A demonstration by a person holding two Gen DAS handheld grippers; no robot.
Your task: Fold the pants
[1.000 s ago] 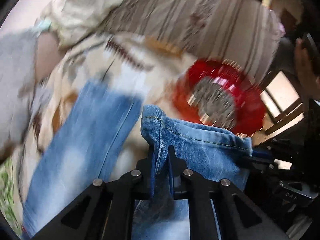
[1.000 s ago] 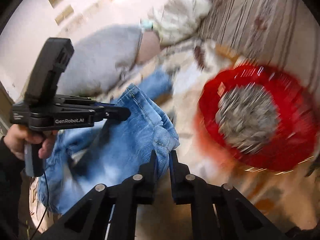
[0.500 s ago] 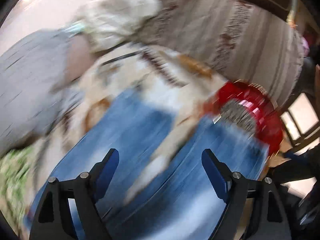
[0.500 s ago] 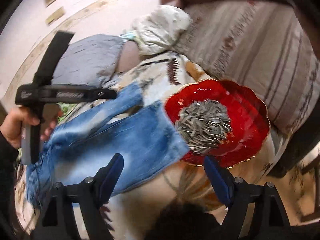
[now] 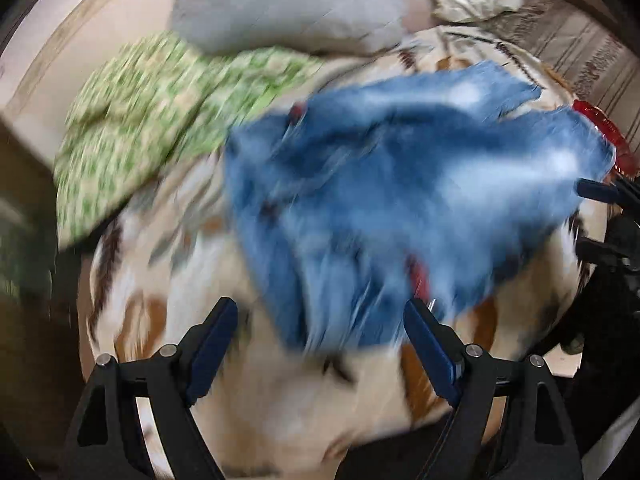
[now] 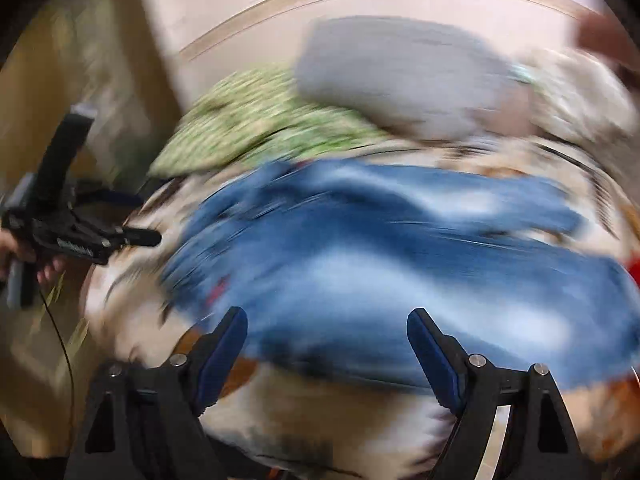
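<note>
blanket (image 5: 280, 412) bears jeans (image 5: 400, 208); both claws agape.

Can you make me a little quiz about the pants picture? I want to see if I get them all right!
1. True or false: the left claw is pinching the jeans.
2. What lies next to the jeans, under the gray pillow? A) a green patterned cloth B) a yellow towel C) a black shoe
3. Fill in: both claws are wide ____.

Key: 1 false, its fingers are spread and hold nothing. 2 A. 3 open; the right claw is empty too.
</note>
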